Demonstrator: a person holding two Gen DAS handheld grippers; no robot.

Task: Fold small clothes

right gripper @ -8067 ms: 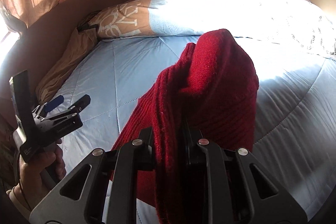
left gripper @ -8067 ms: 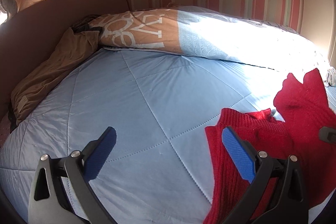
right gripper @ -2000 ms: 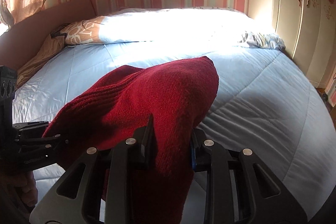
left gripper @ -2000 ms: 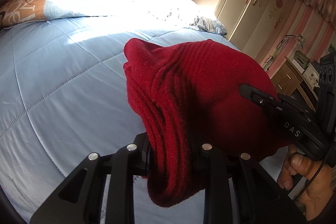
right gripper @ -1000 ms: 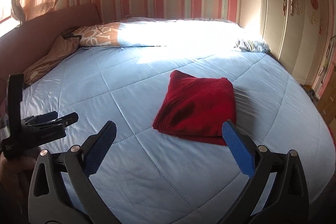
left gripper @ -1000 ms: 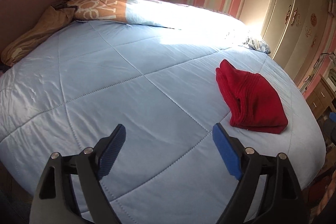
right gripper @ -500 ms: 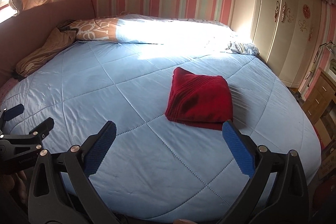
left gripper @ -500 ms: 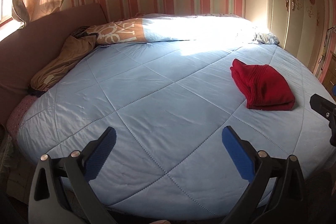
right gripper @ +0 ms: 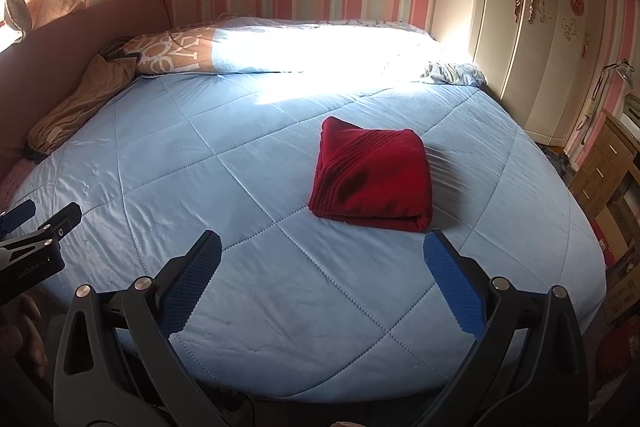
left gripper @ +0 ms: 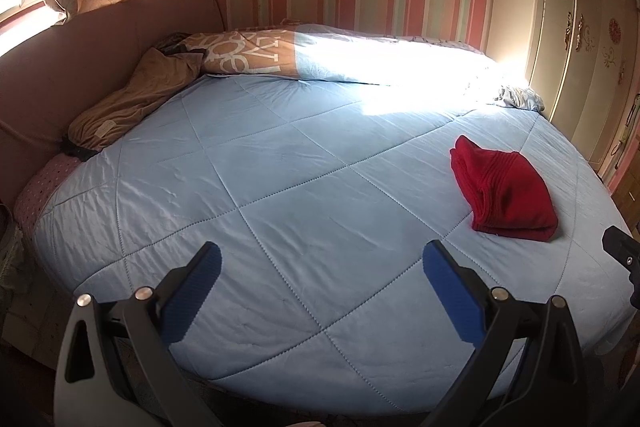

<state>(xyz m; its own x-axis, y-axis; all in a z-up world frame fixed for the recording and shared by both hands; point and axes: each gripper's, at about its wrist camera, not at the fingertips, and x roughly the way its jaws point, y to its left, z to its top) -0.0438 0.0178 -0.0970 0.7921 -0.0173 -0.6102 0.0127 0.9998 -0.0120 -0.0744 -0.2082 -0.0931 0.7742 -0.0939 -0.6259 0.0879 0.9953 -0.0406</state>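
A red knitted garment (right gripper: 372, 179) lies folded into a compact rectangle on the light blue quilt (right gripper: 240, 211); in the left wrist view it (left gripper: 504, 195) sits at the right side of the bed. My left gripper (left gripper: 320, 267) is open and empty, held back over the bed's near edge, well left of the garment. My right gripper (right gripper: 322, 259) is open and empty, just short of the garment's near edge. The left gripper also shows at the left edge of the right wrist view (right gripper: 40, 227).
A brown padded headboard (left gripper: 100, 39) curves along the left. A tan cloth (left gripper: 132, 103) and a patterned pillow (left gripper: 256, 53) lie at the far side. A cream wardrobe (right gripper: 532, 27) and a wooden drawer unit (right gripper: 600, 167) stand to the right.
Both grippers let go of the folded red garment, which now rests on the quilt. Both have drawn back toward the bed's near edge and stand open.
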